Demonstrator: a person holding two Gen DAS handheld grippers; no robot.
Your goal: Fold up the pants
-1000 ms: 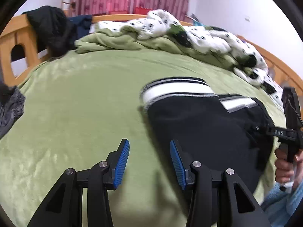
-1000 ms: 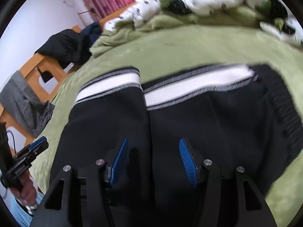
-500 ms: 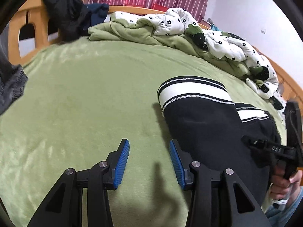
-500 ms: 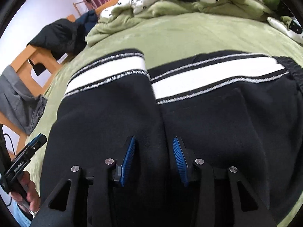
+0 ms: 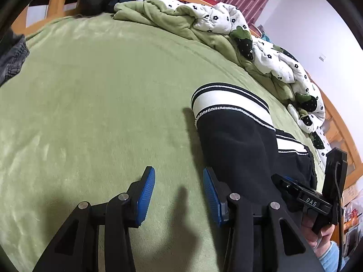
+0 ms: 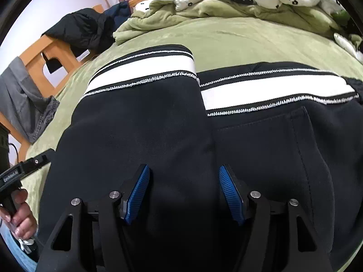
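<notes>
The bed (image 5: 95,95) fills most of what I see, covered in a green blanket, with a wooden frame (image 6: 45,52) along its far edge. A rumpled quilt (image 5: 217,20), white with black flowers and green on its underside, is heaped along the far side. A dark jacket (image 6: 84,31) hangs over the frame, and a grey garment (image 6: 25,108) is draped nearer the corner.

The pants (image 6: 192,136) lie flat on the blanket, black with white striped bands, folded so one banded end sits beside the other. In my left view they lie to the right of my jaws.

My right gripper (image 6: 183,192) hovers over the black cloth with its jaws spread and nothing between them. My left gripper (image 5: 179,195) has its jaws spread too, over bare blanket just beside the pants' edge; its right finger (image 5: 211,195) is at that edge, and I cannot tell whether it touches.
</notes>
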